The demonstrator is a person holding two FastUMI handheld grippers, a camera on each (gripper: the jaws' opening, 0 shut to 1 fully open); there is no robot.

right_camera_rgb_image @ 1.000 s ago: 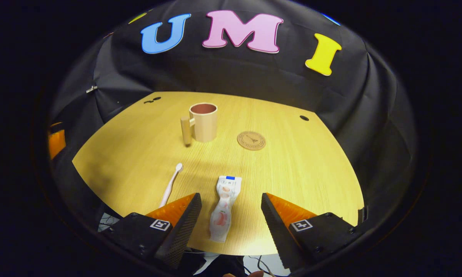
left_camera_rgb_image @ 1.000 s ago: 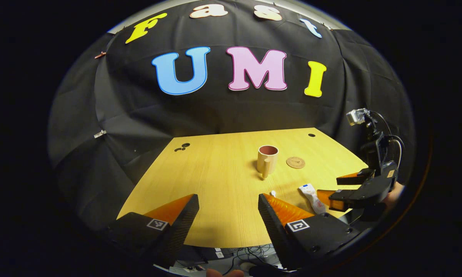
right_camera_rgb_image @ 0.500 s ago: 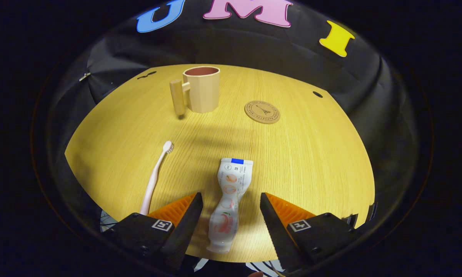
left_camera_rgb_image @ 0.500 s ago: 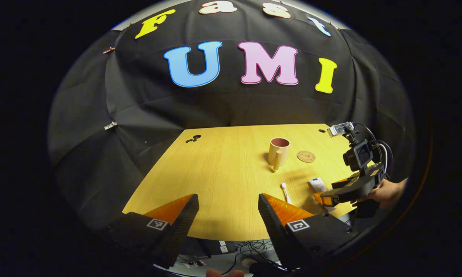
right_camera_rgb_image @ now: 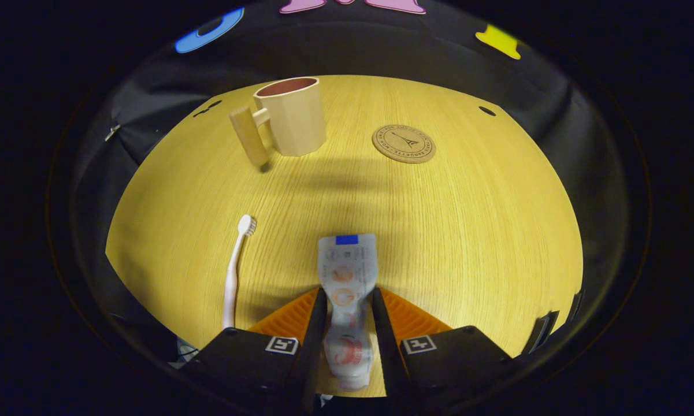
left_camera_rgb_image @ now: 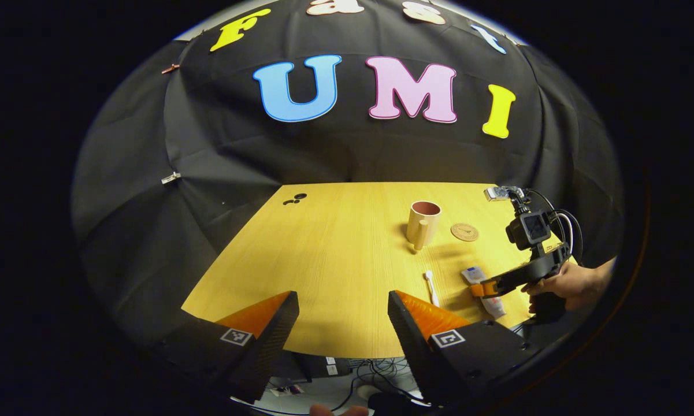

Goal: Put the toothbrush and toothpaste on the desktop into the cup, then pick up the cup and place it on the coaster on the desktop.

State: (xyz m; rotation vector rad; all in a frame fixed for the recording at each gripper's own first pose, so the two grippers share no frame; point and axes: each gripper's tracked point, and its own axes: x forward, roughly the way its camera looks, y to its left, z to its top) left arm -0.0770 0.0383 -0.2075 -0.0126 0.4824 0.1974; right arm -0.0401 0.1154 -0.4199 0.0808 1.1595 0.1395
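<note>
In the right gripper view the white toothpaste tube (right_camera_rgb_image: 347, 271) lies on the wooden desktop (right_camera_rgb_image: 468, 242), and my right gripper (right_camera_rgb_image: 347, 320) is shut on its lower half. A white toothbrush (right_camera_rgb_image: 234, 266) lies just left of it. The beige cup (right_camera_rgb_image: 292, 118) with a side handle stands upright farther back, and the round cork coaster (right_camera_rgb_image: 404, 144) lies to its right. My left gripper (left_camera_rgb_image: 343, 323) hangs open over the desk's near edge. From there I see the cup (left_camera_rgb_image: 423, 222), coaster (left_camera_rgb_image: 464, 232), toothbrush (left_camera_rgb_image: 431, 288), toothpaste (left_camera_rgb_image: 481, 283) and the right gripper (left_camera_rgb_image: 488, 287) held by a hand.
The desk (left_camera_rgb_image: 323, 260) has cable holes at its far left (left_camera_rgb_image: 293, 200) and far right (right_camera_rgb_image: 487, 110). Black cloth walls close in the back and sides. Cables lie on the floor (left_camera_rgb_image: 375, 370) below the desk's near edge.
My right gripper has come down and forward and shut on the toothpaste tube; it was open before. The left gripper view has drifted back from the desk a little, fingers still open.
</note>
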